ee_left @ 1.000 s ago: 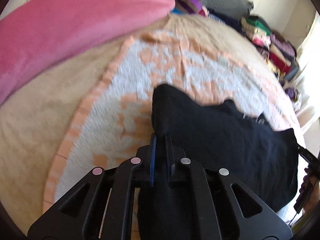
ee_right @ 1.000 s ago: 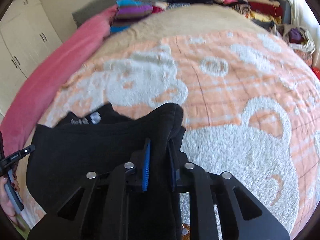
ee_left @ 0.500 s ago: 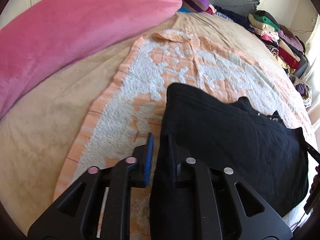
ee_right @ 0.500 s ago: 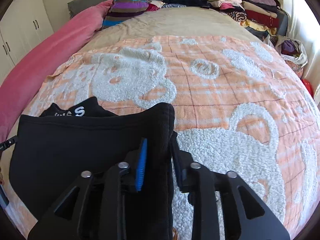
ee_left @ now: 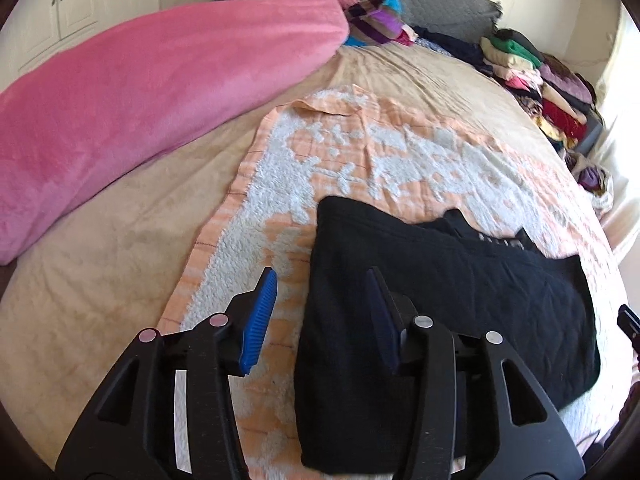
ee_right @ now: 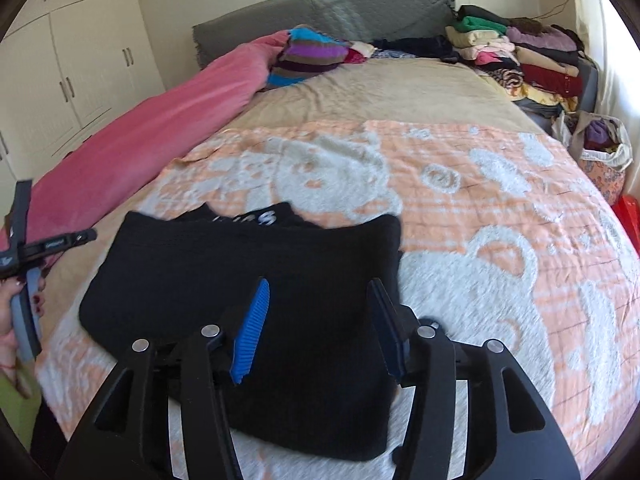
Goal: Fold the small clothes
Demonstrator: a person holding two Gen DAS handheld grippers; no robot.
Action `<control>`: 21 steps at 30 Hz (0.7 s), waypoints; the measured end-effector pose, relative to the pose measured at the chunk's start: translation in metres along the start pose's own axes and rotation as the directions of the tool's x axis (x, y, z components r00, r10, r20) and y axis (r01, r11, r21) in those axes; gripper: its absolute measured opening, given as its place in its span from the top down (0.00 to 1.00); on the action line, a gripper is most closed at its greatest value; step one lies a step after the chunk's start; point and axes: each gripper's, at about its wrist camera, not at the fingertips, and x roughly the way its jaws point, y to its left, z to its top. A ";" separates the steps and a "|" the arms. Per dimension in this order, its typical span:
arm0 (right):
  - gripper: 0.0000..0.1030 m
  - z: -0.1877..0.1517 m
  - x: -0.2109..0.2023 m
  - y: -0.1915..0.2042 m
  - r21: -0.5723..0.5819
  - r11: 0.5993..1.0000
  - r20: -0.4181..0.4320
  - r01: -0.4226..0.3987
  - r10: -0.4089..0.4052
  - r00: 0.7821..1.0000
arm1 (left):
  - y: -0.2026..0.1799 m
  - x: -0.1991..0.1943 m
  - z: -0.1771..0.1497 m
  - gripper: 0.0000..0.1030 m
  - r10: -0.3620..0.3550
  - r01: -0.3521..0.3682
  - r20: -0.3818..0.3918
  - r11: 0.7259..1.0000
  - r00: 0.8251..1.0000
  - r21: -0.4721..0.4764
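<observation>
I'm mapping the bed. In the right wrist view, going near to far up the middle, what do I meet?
Right tool → black garment → orange-and-white blanket → beige bedspread → grey headboard.

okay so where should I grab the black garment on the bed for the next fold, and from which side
Probably its two side edges. The black garment lies flat on the orange-and-white blanket. Bring the right gripper in over the thick right edge and the left gripper over the left edge, both low from the near side.

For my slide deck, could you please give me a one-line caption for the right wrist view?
Open right gripper poised over a folded black garment lying on the orange-and-white blanket.
</observation>
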 end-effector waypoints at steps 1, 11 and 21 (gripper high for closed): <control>0.50 -0.005 0.001 0.007 -0.011 1.000 -0.013 -0.007 0.007 1.000 | -0.003 -0.001 -0.004 0.63 0.001 -0.001 -0.005 1.000 1.000 0.012; 0.46 -0.045 0.022 0.031 0.002 1.000 -0.143 -0.011 0.011 0.990 | -0.040 0.017 -0.050 0.50 0.046 -0.029 -0.131 0.992 0.990 0.124; 0.46 -0.065 0.040 0.013 0.051 0.998 -0.246 0.037 -0.024 0.969 | -0.028 0.022 -0.067 0.43 0.047 -0.031 -0.180 0.996 0.983 0.088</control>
